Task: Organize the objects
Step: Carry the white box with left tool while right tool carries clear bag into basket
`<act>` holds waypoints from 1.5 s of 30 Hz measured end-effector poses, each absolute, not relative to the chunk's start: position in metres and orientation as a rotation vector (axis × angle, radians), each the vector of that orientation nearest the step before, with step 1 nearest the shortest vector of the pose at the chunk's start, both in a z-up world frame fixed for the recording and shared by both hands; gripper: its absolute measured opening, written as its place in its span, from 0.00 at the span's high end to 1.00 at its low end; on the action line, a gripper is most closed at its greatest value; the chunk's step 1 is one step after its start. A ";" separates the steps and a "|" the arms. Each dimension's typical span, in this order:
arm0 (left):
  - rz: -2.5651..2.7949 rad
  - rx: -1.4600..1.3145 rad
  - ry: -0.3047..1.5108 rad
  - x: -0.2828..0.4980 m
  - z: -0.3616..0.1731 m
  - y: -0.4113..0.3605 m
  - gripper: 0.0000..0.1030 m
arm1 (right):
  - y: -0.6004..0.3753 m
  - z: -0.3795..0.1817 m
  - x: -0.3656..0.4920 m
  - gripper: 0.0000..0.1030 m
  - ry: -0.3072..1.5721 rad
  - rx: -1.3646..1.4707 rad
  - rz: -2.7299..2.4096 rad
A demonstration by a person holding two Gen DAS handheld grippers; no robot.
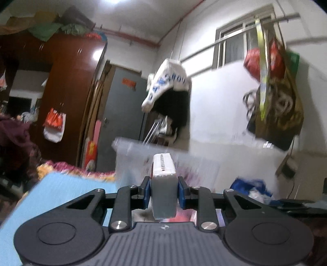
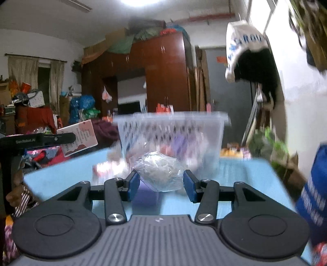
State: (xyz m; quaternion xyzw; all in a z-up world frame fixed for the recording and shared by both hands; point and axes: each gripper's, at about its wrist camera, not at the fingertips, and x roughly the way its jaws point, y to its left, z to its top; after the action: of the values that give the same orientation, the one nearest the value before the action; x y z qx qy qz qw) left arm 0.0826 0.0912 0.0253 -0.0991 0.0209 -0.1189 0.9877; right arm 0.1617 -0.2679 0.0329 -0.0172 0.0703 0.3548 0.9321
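Box point(image 1: 163, 180) clamped in left gripper point(image 1: 164, 191), lifted

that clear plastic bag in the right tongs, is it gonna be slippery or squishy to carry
Probably squishy: the clear plastic bag bulges and crinkles between the right tongs. Its glossy film looks slippery, so it may slide. It seems light, since it keeps a puffed shape without sagging much.

A bright ceiling lamp point(image 2: 141, 2) is glaring overhead in both views. Motion blur is smearing the clear plastic storage bin point(image 2: 171, 139), while fisheye distortion is bending and darkening the edges.
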 end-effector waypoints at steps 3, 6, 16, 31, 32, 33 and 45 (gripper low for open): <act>-0.261 -0.206 0.014 0.112 0.065 0.085 0.71 | -0.247 0.077 0.180 0.51 0.067 -0.057 0.707; -0.248 -0.234 0.047 0.156 0.101 0.081 0.71 | -0.218 0.115 0.211 0.51 0.055 -0.107 0.672; -0.146 -0.205 0.267 0.252 0.097 0.066 0.57 | -0.157 0.122 0.274 0.48 0.174 -0.253 0.632; -0.325 -0.147 0.236 0.063 -0.005 0.033 0.24 | -0.273 0.002 0.133 0.21 0.180 -0.054 0.666; -0.334 -0.128 0.237 0.060 -0.010 0.025 0.26 | -0.281 -0.004 0.134 0.29 0.203 -0.003 0.681; -0.317 -0.091 0.236 0.058 -0.012 0.015 0.29 | -0.285 -0.004 0.140 0.38 0.223 0.019 0.692; -0.198 0.053 0.251 0.074 -0.026 -0.021 0.54 | -0.269 0.005 0.149 0.39 0.235 -0.012 0.692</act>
State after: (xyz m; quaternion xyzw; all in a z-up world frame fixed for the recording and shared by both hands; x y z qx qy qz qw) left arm 0.0736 -0.0208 -0.0263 0.0266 0.1248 -0.0984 0.9869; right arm 0.1493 -0.2687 0.0047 -0.0059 0.1150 0.3384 0.9339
